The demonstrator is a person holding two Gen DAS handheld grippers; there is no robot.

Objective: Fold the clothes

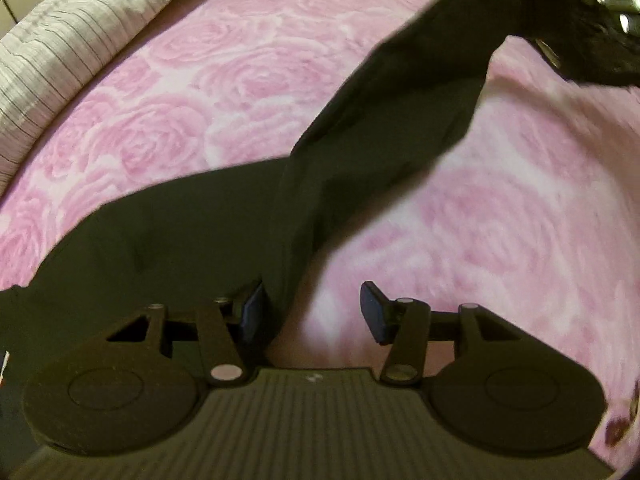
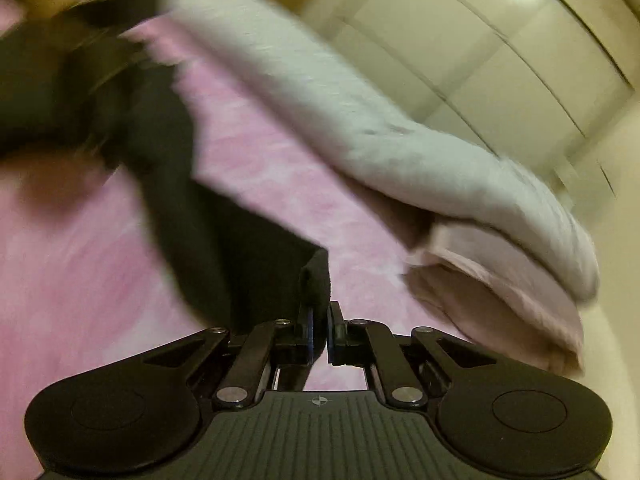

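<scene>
Garment (image 2: 240, 248) in right gripper (image 2: 320, 328)

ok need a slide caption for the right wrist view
Right hand-held gripper shut on an edge of the dark garment, lifted over the pink floral bedspread.

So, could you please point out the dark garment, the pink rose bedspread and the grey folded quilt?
dark garment (image 1: 384, 120), left wrist view, lifted strip.
pink rose bedspread (image 1: 240, 80), left wrist view, bare patch.
grey folded quilt (image 2: 360, 120), right wrist view, top surface.

We see a pink rose-patterned bedspread (image 1: 224, 92), a striped grey quilt (image 1: 60, 40) along its edge, and pale wall panels (image 2: 500, 60).
</scene>
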